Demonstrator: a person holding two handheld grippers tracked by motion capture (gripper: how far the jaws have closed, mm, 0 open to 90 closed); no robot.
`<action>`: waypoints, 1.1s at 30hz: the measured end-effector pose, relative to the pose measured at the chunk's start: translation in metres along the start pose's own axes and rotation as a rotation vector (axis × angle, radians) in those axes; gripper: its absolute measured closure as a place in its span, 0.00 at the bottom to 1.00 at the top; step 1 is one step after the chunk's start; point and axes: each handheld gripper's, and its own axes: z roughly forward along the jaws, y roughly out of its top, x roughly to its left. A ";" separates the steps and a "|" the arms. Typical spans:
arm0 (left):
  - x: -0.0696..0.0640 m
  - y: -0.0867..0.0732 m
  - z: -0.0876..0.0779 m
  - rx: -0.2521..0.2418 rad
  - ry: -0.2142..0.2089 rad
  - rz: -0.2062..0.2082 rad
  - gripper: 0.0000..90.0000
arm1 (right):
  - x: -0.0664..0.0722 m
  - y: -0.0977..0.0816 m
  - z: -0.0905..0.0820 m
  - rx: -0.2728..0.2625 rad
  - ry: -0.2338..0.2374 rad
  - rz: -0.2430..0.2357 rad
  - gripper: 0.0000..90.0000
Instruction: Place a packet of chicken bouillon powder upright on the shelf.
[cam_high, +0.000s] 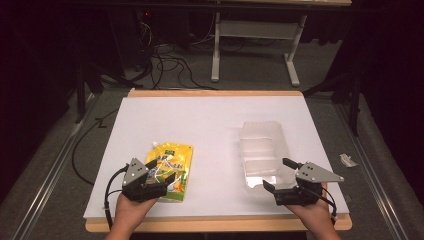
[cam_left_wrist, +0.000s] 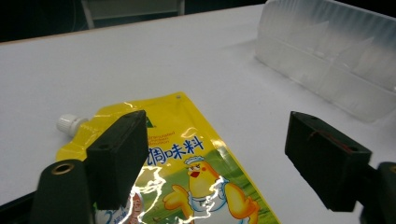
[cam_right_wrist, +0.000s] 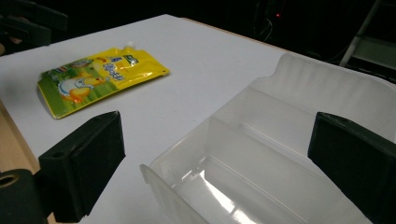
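A yellow spouted pouch printed with a cartoon chick lies flat on the white table, left of centre. My left gripper hovers at the pouch's near end. In the left gripper view this gripper is open, with the pouch lying below and between the jaws and its white cap pointing away. A clear plastic container with dividers sits to the right. My right gripper stands open at its near right corner. The right gripper view has that gripper spread wide before the container, with the pouch farther off.
The table has a wooden rim along its front. Behind it, cables trail over the grey floor and a white table frame stands at the back. A small scrap lies on the floor to the right.
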 end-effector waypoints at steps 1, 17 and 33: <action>0.001 0.000 -0.001 -0.005 0.001 -0.002 0.28 | -0.001 0.000 0.001 0.007 -0.002 -0.001 0.05; 0.066 -0.040 -0.005 0.293 0.336 -0.104 1.00 | 0.003 -0.001 -0.001 0.003 0.014 0.019 0.11; 0.056 -0.049 0.004 0.366 0.209 -0.099 1.00 | 0.001 -0.001 -0.001 -0.007 0.026 0.028 0.15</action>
